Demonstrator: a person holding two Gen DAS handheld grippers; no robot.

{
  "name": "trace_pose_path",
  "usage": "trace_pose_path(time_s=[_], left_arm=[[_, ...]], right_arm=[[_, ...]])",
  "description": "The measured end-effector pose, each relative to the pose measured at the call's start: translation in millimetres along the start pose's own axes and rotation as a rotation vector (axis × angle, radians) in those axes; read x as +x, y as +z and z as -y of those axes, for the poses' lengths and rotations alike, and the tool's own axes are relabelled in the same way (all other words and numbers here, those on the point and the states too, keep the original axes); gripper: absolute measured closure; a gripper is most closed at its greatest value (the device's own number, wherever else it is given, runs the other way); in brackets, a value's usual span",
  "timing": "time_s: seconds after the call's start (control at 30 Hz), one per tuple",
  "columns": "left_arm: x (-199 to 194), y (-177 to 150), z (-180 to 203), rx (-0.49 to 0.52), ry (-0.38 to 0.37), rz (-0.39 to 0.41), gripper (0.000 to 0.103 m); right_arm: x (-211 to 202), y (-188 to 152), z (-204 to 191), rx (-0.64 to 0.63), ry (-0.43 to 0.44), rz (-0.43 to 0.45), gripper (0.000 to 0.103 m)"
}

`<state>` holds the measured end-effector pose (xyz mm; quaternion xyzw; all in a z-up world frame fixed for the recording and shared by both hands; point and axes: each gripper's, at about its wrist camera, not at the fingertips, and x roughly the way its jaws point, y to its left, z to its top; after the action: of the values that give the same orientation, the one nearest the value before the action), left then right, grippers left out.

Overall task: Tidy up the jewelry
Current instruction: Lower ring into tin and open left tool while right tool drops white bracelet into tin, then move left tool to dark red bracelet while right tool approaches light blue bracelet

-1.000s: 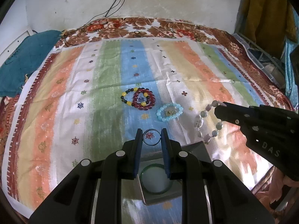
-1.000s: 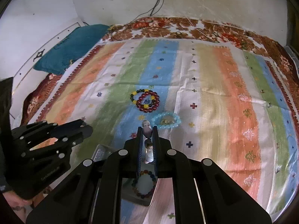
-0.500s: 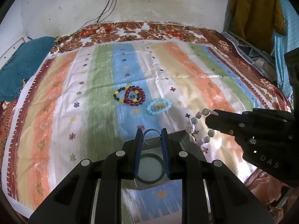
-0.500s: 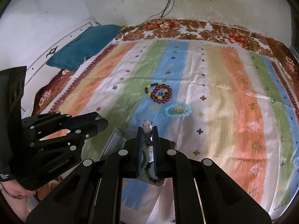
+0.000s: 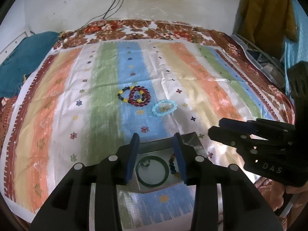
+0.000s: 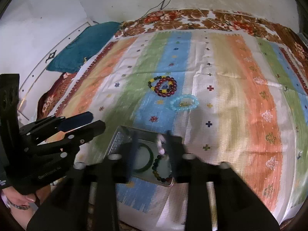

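A metal tray [image 5: 189, 137] [image 6: 117, 137] lies on the striped cloth near its front edge. In it lie a green bangle [image 5: 152, 182] [image 6: 143, 169], a small ring [image 5: 145, 163] and a dark multicoloured bead bracelet [image 5: 171, 166] [image 6: 159, 175]. My left gripper [image 5: 156, 141] is open and empty above the tray. My right gripper [image 6: 151, 141] is open, blurred; the pale bead bracelet [image 6: 161, 144] drops between its fingers over the tray. Farther back lie a red bead bracelet [image 5: 139, 96] [image 6: 166, 86], a black-yellow one [image 5: 123, 94] and a light blue one [image 5: 164, 108] [image 6: 184, 103].
The striped cloth [image 5: 77, 100] covers a floral bedspread [image 5: 134, 28] against a white wall. A teal pillow [image 5: 23, 57] lies at the far left. Clothes hang at the right [image 5: 265, 15]. Cables run down the wall.
Both grippers have opened. The small ring has left the left gripper and lies in the tray. The pale bead bracelet has left the right gripper's grip and falls toward the tray.
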<state>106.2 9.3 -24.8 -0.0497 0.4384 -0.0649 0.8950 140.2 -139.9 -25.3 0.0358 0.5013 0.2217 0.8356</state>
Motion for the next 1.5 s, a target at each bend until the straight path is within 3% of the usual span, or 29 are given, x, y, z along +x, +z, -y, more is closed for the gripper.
trace_pose_path(time_s=[0.13,0.47,0.7,0.83,1.13,1.23,1.5], left_arm=[[3,2,-6,-0.030,0.008,-0.006,0.063],[12,13,-28,-0.088,0.108,0.002,0.049],[27,23,-25,-0.053,0.138,-0.009,0.048],[37,29,-26,-0.053,0.152,-0.016,0.048],[56,40,-31,-0.055,0.182,-0.034,0.048],[64,48,-35,-0.075,0.170,-0.044,0.048],[82,55,-33,-0.058,0.198,-0.057,0.045]], right_arm=[[4,1,6,0.013,-0.011,-0.011,0.068],[15,13,21,0.036,-0.081,-0.010,0.055],[25,21,29,0.045,-0.108,-0.023,0.054],[31,26,31,0.047,-0.126,-0.027,0.046],[44,37,40,0.057,-0.158,-0.040,0.046],[53,39,41,0.052,-0.178,-0.053,0.041],[74,45,52,0.070,-0.186,-0.091,0.041]])
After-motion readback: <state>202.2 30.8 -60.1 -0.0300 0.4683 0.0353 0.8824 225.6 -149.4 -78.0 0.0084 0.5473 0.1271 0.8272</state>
